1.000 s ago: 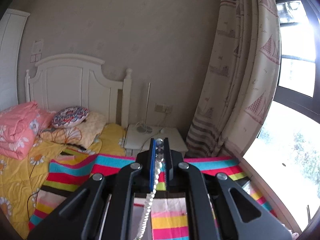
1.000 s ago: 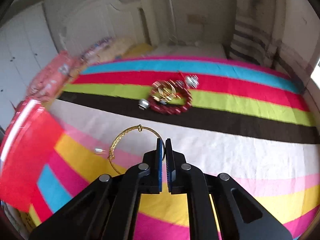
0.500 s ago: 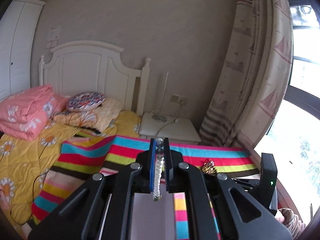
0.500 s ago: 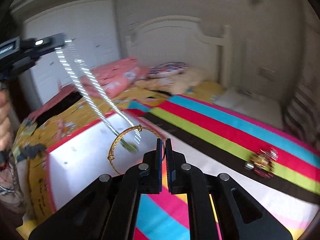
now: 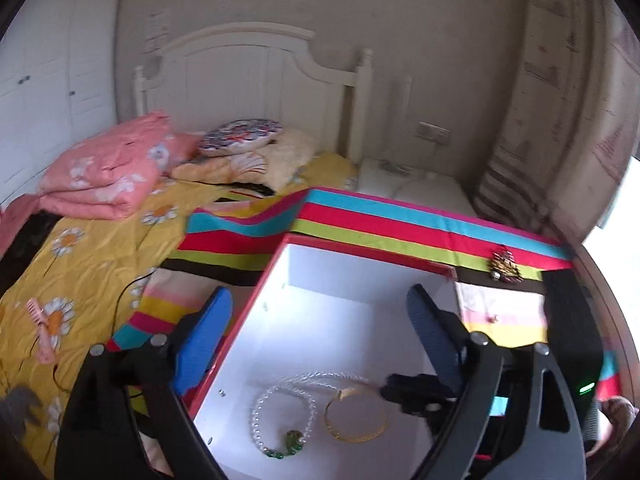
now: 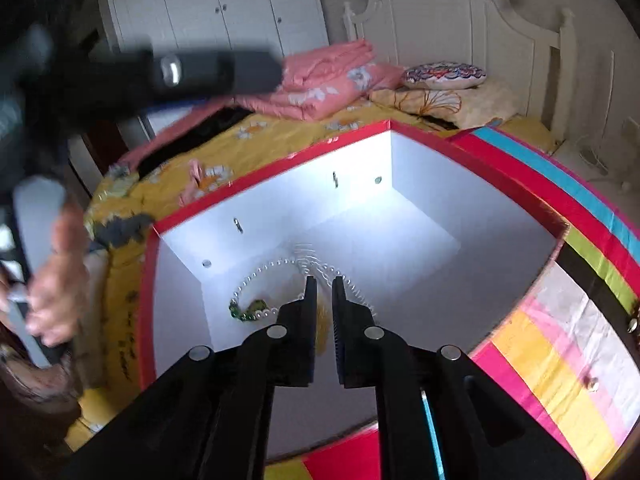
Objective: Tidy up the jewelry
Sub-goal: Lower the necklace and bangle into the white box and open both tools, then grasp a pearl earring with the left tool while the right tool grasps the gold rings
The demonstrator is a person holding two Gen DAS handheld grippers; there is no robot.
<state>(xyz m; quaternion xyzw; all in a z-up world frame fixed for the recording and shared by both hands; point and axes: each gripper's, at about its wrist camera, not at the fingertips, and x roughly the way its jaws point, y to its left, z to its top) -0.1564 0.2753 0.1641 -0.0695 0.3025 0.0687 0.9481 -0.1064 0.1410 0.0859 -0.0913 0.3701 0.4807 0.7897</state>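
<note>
Both tools had come over the box [image 5: 276, 264] and let go, so the left gripper [image 5: 320, 320] was wide, the right gripper [image 6: 324, 284] slightly parted, and the necklace [image 5: 280, 420] and bangle [image 5: 356, 420] lay inside.

The left tool [image 5: 316, 328] is built of black angular arms set with round silver screw heads, and its fingers [image 5: 202, 340] are faced with bright blue pads. The right tool [image 6: 324, 292] is made of the same black arms and silver screws, with dark ribbed pads on narrow fingers [image 6: 310, 300] and a thin light-blue strip along one arm. A small green light is seen on a black housing in the left wrist view, and a hand [image 6: 56, 280] is wrapped round a grey handle.
</note>
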